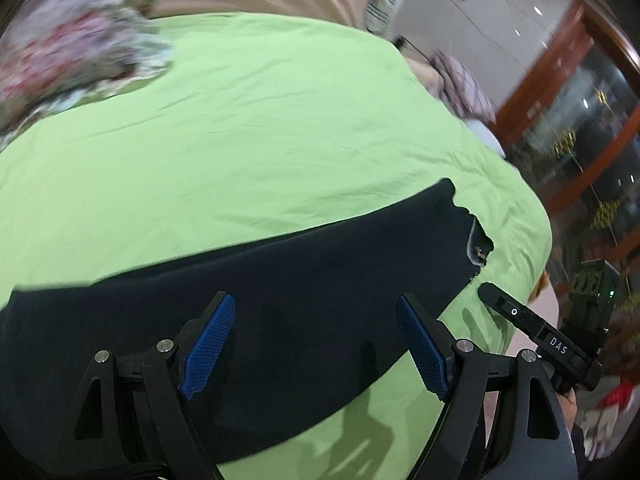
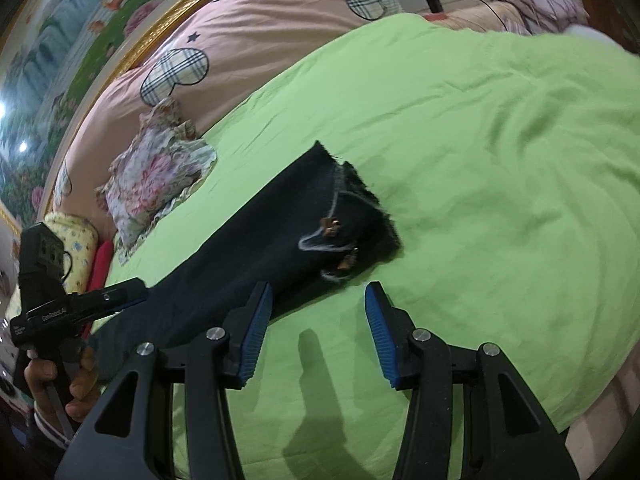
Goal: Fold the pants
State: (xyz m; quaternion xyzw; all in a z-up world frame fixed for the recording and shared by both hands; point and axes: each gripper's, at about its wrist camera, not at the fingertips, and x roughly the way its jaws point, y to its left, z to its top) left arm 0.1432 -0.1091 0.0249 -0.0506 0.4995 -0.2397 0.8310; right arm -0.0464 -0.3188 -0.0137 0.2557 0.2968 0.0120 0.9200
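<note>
Both sets of jaws are spread wide with nothing between them: the left gripper point(image 1: 316, 344) hangs over the dark pants point(image 1: 248, 280), the right gripper point(image 2: 316, 332) over bare green sheet point(image 2: 480, 160) just beside the waistband end. Pants lie stretched in 1 long strip across the bed, floral pillow point(image 2: 152, 184) well apart behind them.

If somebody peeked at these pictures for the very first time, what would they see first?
Probably the dark pants stretched in a long strip across the bright green sheet, frayed waistband farthest from the cameras. Next, the blue-padded fingers of the right hand-held gripper, open above the sheet beside the pants, and of the left hand-held gripper, open over the dark cloth. A flowery pillow lies at the sheet's edge, beyond the pants.
</note>
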